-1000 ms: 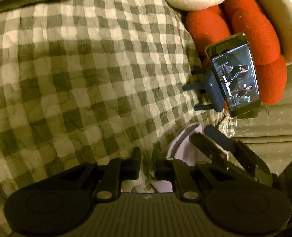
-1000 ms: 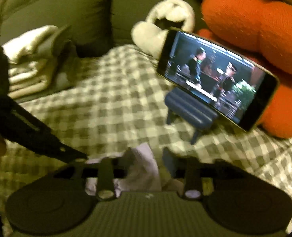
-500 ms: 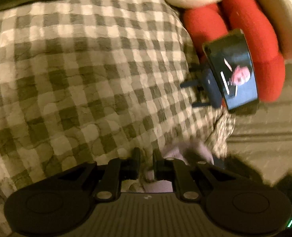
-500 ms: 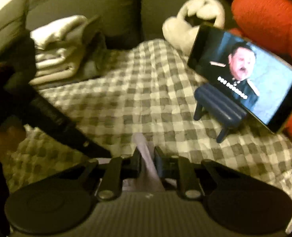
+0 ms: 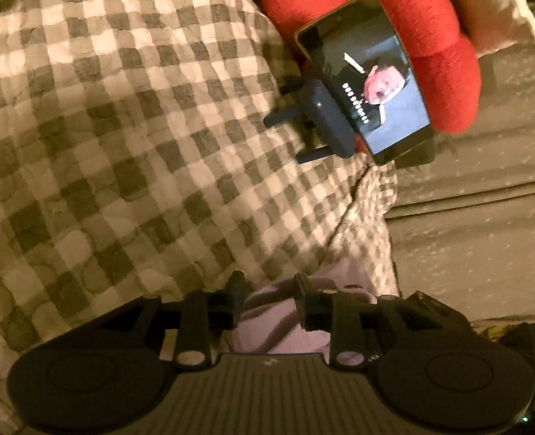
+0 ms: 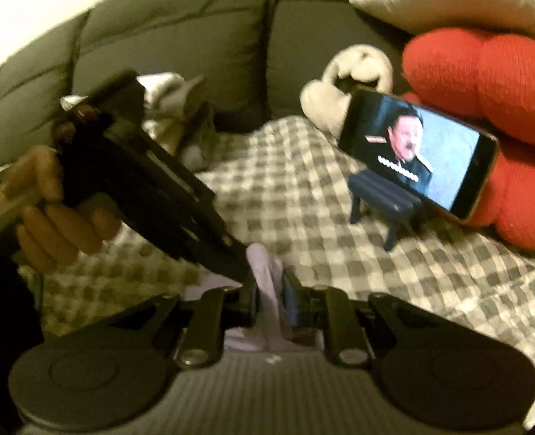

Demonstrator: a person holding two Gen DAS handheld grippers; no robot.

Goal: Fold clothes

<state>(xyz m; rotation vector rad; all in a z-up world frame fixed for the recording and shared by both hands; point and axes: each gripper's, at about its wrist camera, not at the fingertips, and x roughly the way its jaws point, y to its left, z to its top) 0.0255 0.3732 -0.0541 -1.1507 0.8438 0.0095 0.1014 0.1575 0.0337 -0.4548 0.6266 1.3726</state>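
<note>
On the left, I see my left gripper (image 5: 267, 299) standing part open over a pale lilac garment (image 5: 267, 330) – cloth lies between the fingers, but whether they pinch it I cannot tell. The garment sits low at the near edge of the checked blanket (image 5: 129, 137), mostly hidden under the rig. My right gripper (image 6: 269, 299) is nearly shut, with a ridge of the same lilac cloth (image 6: 265, 272) standing up between its fingers. Risk: the left fingers may hold nothing, so a lift would drag one corner only and bunch the fold. Further right, the phone (image 6: 416, 159) leans on a small stand (image 6: 383, 206) – a tug on the blanket could tip it.
</note>
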